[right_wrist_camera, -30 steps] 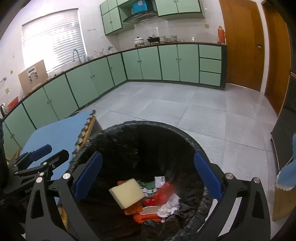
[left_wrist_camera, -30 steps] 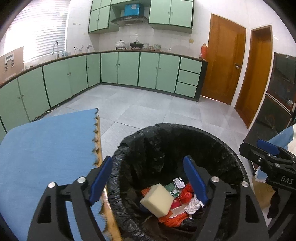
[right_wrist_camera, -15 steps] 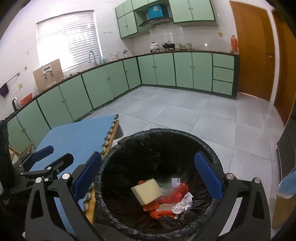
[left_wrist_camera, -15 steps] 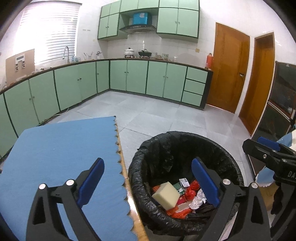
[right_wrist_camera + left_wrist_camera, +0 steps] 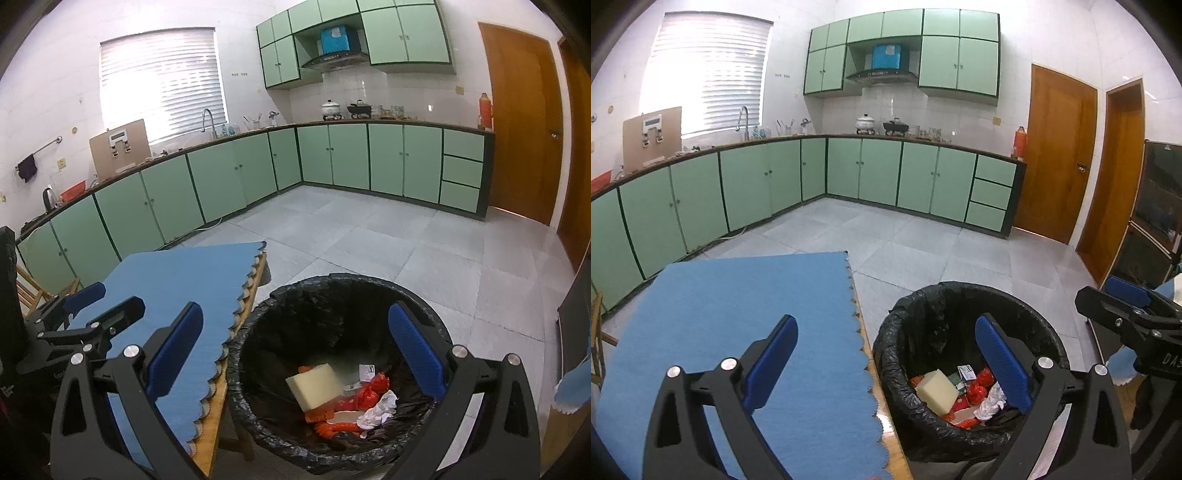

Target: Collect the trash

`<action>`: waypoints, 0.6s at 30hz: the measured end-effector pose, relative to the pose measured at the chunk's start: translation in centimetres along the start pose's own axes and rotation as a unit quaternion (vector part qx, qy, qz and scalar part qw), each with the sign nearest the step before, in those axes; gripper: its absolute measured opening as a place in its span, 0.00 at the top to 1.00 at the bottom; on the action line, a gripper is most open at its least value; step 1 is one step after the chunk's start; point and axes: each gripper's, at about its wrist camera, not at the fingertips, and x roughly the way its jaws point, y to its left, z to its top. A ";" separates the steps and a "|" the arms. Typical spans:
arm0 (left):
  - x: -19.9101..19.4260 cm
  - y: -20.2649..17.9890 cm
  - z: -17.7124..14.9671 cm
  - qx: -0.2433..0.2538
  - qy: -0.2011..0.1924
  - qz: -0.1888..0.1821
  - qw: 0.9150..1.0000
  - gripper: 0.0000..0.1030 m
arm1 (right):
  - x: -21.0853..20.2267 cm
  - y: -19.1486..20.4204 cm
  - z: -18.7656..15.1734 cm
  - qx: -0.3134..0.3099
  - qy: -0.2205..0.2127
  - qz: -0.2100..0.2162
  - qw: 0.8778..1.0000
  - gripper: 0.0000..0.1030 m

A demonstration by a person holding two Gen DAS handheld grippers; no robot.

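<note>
Trash (image 5: 343,402), a pale sponge among red wrappers and white paper, fills the bin (image 5: 258,369); both grippers gape empty.

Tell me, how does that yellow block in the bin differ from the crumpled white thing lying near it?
The yellow sponge block is a smooth, flat-sided slab, while the white paper wad is wrinkled and shapeless. The sponge looks clearly bigger than the wad. The sponge lies tilted on top of orange and red scraps, towards the left of the heap; the wad sits lower, at its right edge. Both rest inside the black-lined trash bin, and no gripper touches either.
</note>
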 end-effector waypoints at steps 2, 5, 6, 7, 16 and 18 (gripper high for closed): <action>-0.7 0.2 0.0 -0.001 -0.005 0.003 1.000 0.08 | -0.3 0.4 0.0 -0.004 -0.003 0.002 1.000 0.05; -1.4 0.4 0.1 -0.004 -0.011 0.006 1.000 0.08 | -0.6 1.0 0.0 -0.009 -0.006 0.005 1.000 0.05; -1.5 0.5 0.1 -0.003 -0.012 0.008 1.000 0.08 | -0.7 1.1 0.0 -0.010 -0.006 0.006 1.000 0.05; -1.7 0.6 0.0 -0.003 -0.013 0.009 1.000 0.08 | -0.8 1.3 -0.1 -0.011 -0.007 0.008 1.000 0.05; -2.9 1.0 0.0 -0.012 -0.015 0.015 1.000 0.08 | -1.1 2.4 -0.2 -0.019 -0.010 0.016 1.000 0.05; -3.2 1.0 0.1 -0.012 -0.020 0.017 1.000 0.08 | -1.2 2.4 -0.2 -0.020 -0.012 0.016 1.000 0.05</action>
